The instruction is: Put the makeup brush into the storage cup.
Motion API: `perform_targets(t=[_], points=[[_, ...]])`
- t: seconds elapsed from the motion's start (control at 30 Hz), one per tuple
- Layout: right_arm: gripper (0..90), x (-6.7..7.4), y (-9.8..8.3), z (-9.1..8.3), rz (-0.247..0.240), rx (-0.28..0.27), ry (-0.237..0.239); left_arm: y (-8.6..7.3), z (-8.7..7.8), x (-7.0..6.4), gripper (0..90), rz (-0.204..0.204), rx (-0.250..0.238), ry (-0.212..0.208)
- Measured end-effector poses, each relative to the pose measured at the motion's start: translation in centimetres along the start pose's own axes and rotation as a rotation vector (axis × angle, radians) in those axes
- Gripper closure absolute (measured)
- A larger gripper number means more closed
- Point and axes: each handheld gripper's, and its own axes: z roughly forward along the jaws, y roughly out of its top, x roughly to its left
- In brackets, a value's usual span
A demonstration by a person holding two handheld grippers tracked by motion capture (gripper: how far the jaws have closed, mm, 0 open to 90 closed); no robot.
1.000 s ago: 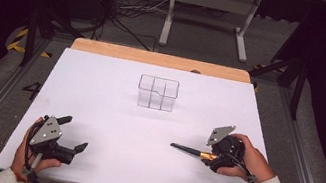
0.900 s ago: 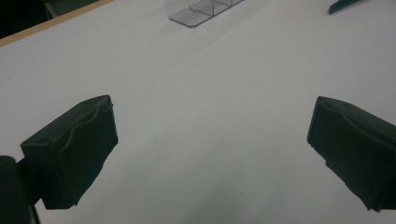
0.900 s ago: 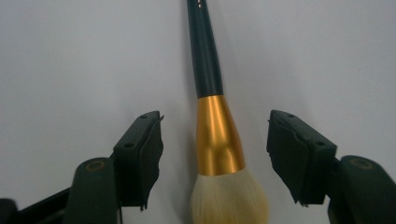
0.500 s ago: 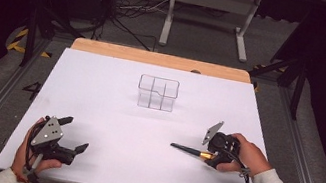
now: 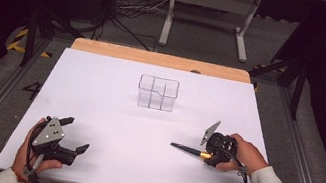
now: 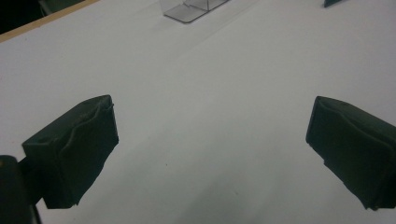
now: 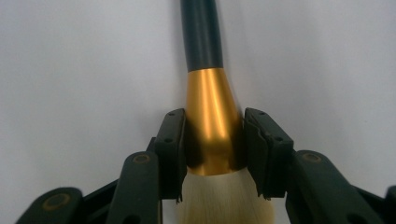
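A makeup brush (image 5: 185,149) with a black handle, gold collar and pale bristles lies on the white table at the right, handle pointing left. My right gripper (image 5: 205,156) has just been closing its jaws and is now shut on the brush. In the right gripper view, both pads press the sides of the gold collar (image 7: 211,107), the bristles (image 7: 224,200) bulge toward the camera, and the right gripper (image 7: 212,149) sits low over the sheet. My left gripper (image 5: 77,134) rests at the near left, open, and the left gripper (image 6: 212,140) has only bare sheet between its pads.
A clear plastic organizer (image 5: 158,92) with several compartments stands mid-table toward the back; its near corner (image 6: 189,10) shows at the top of the left gripper view. The white sheet (image 5: 111,113) covers the table, with a wooden strip (image 5: 156,58) along the far edge.
The right hand sank slightly and rolled, tipping its grey plate on edge, and its jaws closed onto the brush collar. The brush still lies in the same place. The left hand kept still.
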Motion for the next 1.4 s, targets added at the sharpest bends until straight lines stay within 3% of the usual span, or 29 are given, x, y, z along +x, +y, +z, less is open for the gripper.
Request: perform_targets(t=[0.33,0.67,0.9,1.03,1.2,1.23,1.27,1.3,1.4], points=[[62.0,-0.1,-0.3,0.0,-0.002,-0.033,0.013,0.0,0.1,-0.1,3.1,0.005,0.011,-0.001],[62.2,-0.1,-0.8,-0.3,0.054,-0.098,0.045,0.2,0.5,-0.6,3.5,0.046,0.032,0.017],[62.3,-0.1,-0.7,-0.6,0.09,-0.184,0.063,0.5,0.9,-1.0,3.5,0.068,0.038,0.004],[62.4,0.0,-0.5,-0.5,0.104,-0.209,0.046,0.8,1.3,-1.5,4.2,0.101,0.046,-0.005],[62.5,-0.2,-0.4,-1.1,0.174,-0.289,0.035,1.5,1.5,-1.8,4.2,0.123,0.027,0.001],[62.4,-0.2,-0.3,-1.3,0.181,-0.297,0.038,1.8,1.7,-2.1,4.2,0.149,0.023,0.004],[62.4,-0.2,-0.3,-1.3,0.181,-0.297,0.038,1.8,1.7,-2.1,4.2,0.149,0.023,0.004],[62.4,-0.2,0.1,-1.7,0.218,-0.32,0.049,2.0,1.8,-2.2,4.2,0.165,0.023,0.005],[62.4,-0.2,0.6,-2.2,0.244,-0.343,0.065,2.8,2.5,-3.1,4.8,0.228,0.024,0.005]])
